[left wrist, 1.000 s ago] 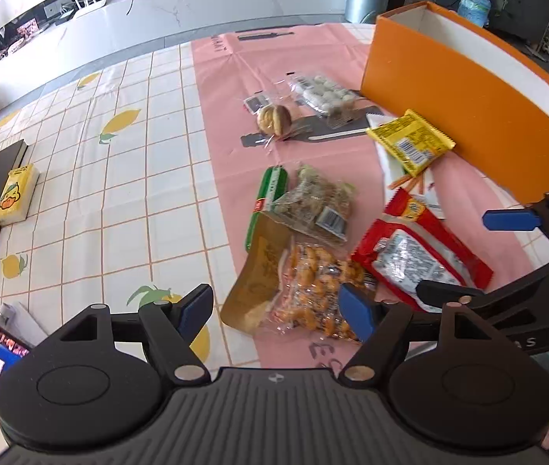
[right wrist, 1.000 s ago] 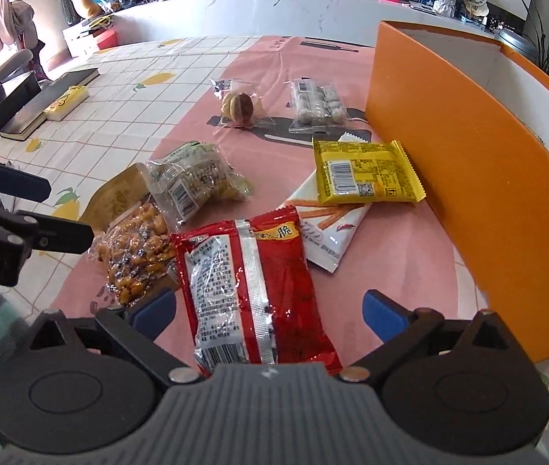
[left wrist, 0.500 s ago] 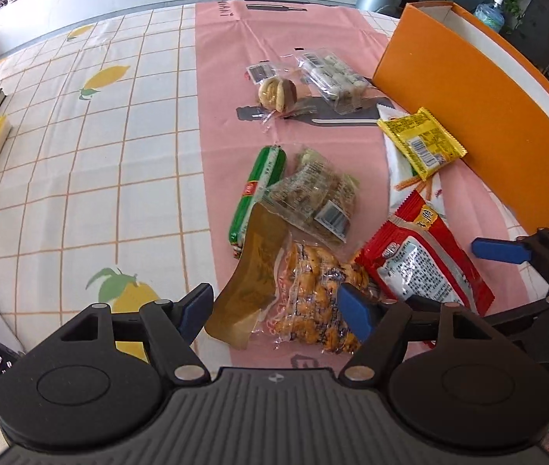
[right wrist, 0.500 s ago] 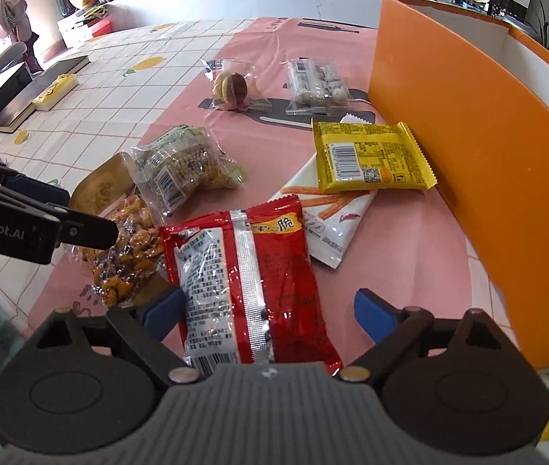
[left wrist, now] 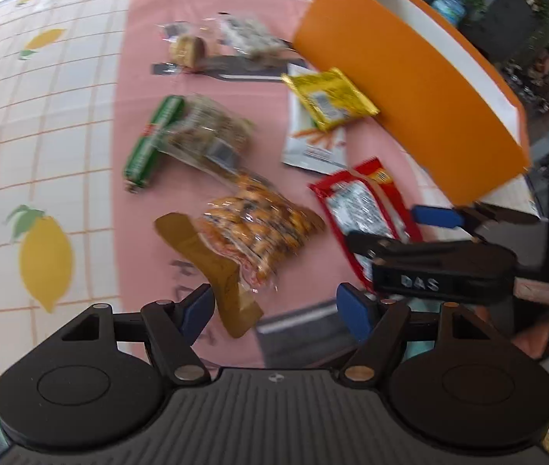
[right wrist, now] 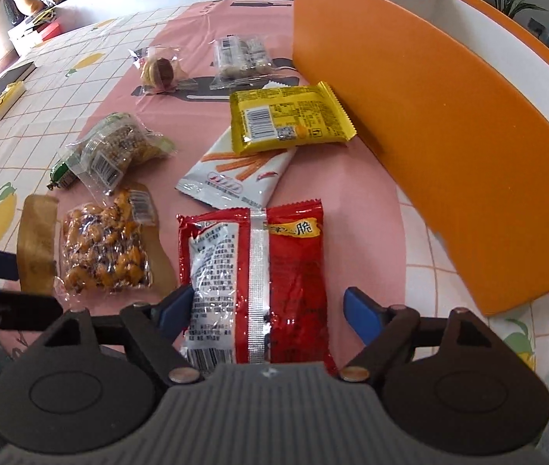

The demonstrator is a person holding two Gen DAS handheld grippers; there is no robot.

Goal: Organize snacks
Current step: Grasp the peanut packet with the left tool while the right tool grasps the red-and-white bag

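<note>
Several snack packs lie on a pink mat beside an orange box [right wrist: 449, 147]. My right gripper [right wrist: 266, 310] is open, its fingers either side of the near end of a red pack [right wrist: 259, 271]. My left gripper [left wrist: 274, 306] is open just above the brown end of a clear bag of orange nuts [left wrist: 259, 232], which also shows in the right wrist view [right wrist: 104, 252]. Farther off lie a yellow pack [right wrist: 286, 120], a white stick-snack pack [right wrist: 235, 174], a clear seed bag [right wrist: 119, 147], a green roll [left wrist: 154, 139], a wrapped cookie [right wrist: 158, 71] and a bag of pale balls [right wrist: 241, 58].
The orange box [left wrist: 410, 89] stands open-topped along the right side of the mat. A lemon-print checked cloth [left wrist: 42, 135] covers the table to the left. A book with a yellow box [right wrist: 3, 100] lies at the far left. The right gripper [left wrist: 429, 232] shows in the left view.
The left gripper has swung right and closer to the nut bag. The right gripper has moved forward so the red pack lies farther between its fingers. Both stay open.
</note>
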